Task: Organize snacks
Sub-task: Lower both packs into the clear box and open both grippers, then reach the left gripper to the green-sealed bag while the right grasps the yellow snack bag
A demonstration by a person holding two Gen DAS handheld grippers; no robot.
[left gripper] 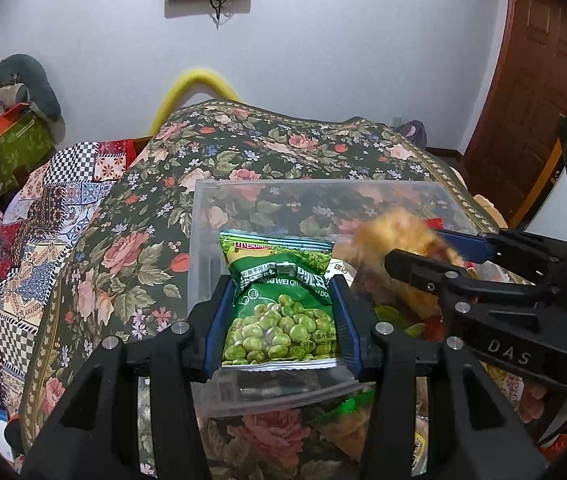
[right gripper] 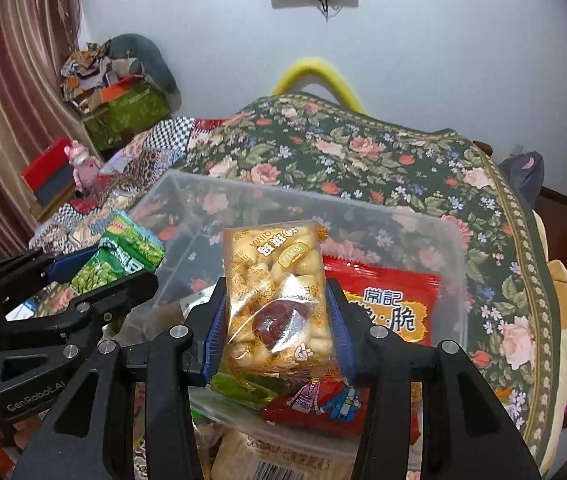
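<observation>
My left gripper (left gripper: 282,312) is shut on a green pea snack bag (left gripper: 283,312) and holds it over the left part of a clear plastic bin (left gripper: 211,200). My right gripper (right gripper: 276,320) is shut on a clear yellow puffed snack pack (right gripper: 273,280) and holds it above the same bin (right gripper: 457,248). The right gripper with its blurred yellow pack shows in the left wrist view (left gripper: 423,256). The left gripper with the pea bag shows in the right wrist view (right gripper: 95,276). A red snack bag (right gripper: 387,300) lies inside the bin.
The bin stands on a floral cloth (left gripper: 131,240) over a table. More snack packs lie in front of the bin (right gripper: 267,456). A patchwork cloth (left gripper: 23,240), a pink toy (right gripper: 83,164) and a cluttered green box (right gripper: 123,116) are at the left.
</observation>
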